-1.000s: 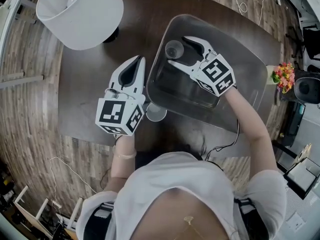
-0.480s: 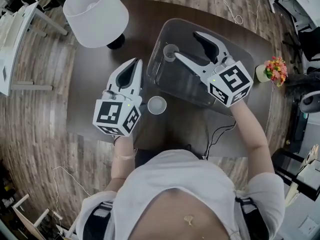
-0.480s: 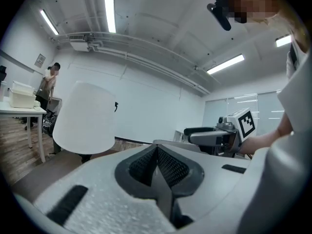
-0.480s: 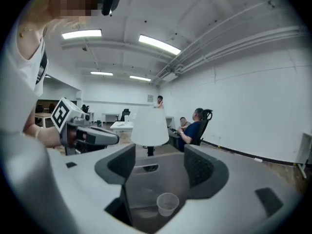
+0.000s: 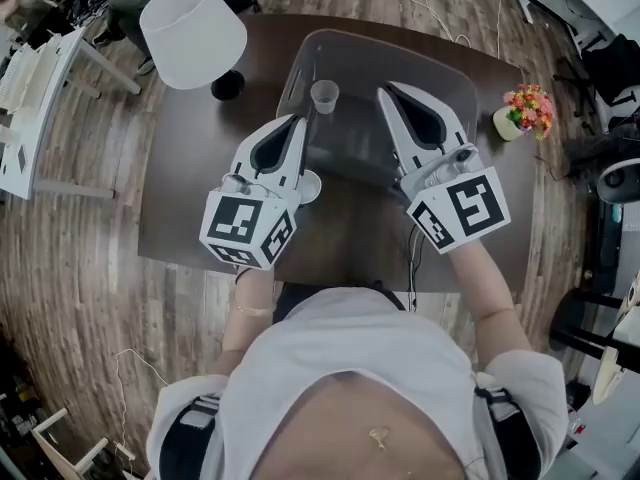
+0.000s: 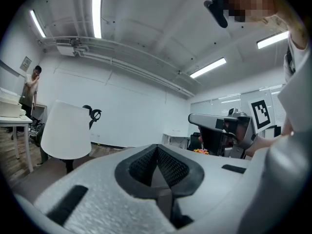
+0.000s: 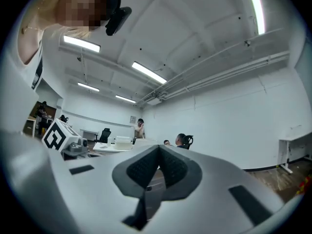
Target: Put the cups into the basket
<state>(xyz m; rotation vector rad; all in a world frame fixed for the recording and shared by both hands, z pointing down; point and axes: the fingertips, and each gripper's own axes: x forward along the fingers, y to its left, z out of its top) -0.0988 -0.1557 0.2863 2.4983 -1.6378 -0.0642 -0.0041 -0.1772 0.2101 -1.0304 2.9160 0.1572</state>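
The left gripper [image 5: 294,121] and right gripper [image 5: 386,89] are clenched, empty; one cup [image 5: 323,95] is seen in the basket [image 5: 352,52].

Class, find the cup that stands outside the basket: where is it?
Head view, left of centre: the cup stands on the table beside the left gripper, just outside the basket's near-left corner.

Person, seen from above:
- white short-slv tee [image 5: 350,368]
- black shoulder straps [image 5: 198,415]
- thin bracelet [image 5: 250,310], L wrist
- small pendant [image 5: 377,436]

Left hand-held gripper [image 5: 292,121] & right hand-held gripper [image 5: 388,90]:
- white shells, black textured pads
- L marker cube [image 5: 248,230] & R marker cube [image 5: 458,210], white w/ black squares
- dark cable [image 5: 411,258] off R unit
- R jaws closing, nothing between
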